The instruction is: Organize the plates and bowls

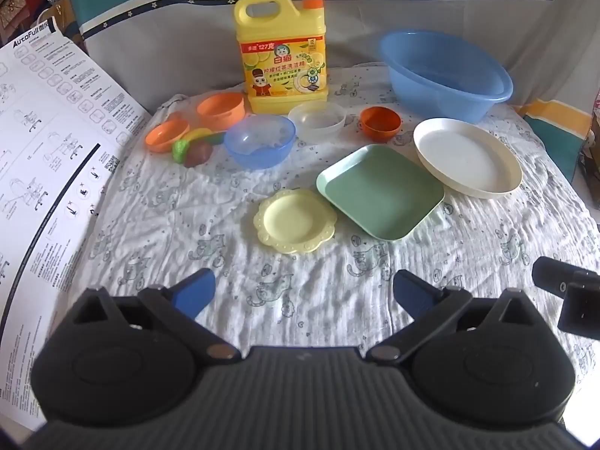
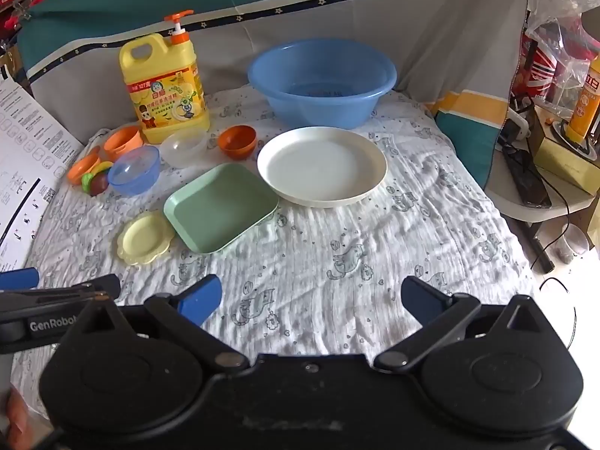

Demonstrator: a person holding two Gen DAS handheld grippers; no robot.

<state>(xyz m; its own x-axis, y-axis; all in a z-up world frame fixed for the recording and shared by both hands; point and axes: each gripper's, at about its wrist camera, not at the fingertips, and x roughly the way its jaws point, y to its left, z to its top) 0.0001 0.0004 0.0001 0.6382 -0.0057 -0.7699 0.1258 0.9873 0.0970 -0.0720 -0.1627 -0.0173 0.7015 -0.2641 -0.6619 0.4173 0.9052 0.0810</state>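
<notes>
On the wrinkled printed cloth (image 2: 337,262), the blue basin (image 2: 321,80) stands at the back with the yellow detergent jug (image 2: 165,90) to its left, and in front of them lie the white round plate (image 2: 321,167), the green square plate (image 2: 221,206) just beside it and the small yellow scalloped plate (image 2: 144,238) touching the green one's corner. Behind these crowd the blue bowl (image 2: 133,170), clear bowl (image 2: 183,148), dark orange bowl (image 2: 237,141), two light orange bowls (image 1: 221,109) and some toy food (image 1: 195,148), while an instruction sheet (image 1: 48,157) covers the left edge. The left gripper (image 1: 303,292) and right gripper (image 2: 311,298) both gape wide and hold nothing, over bare cloth at the near edge, well apart from the dishes.
</notes>
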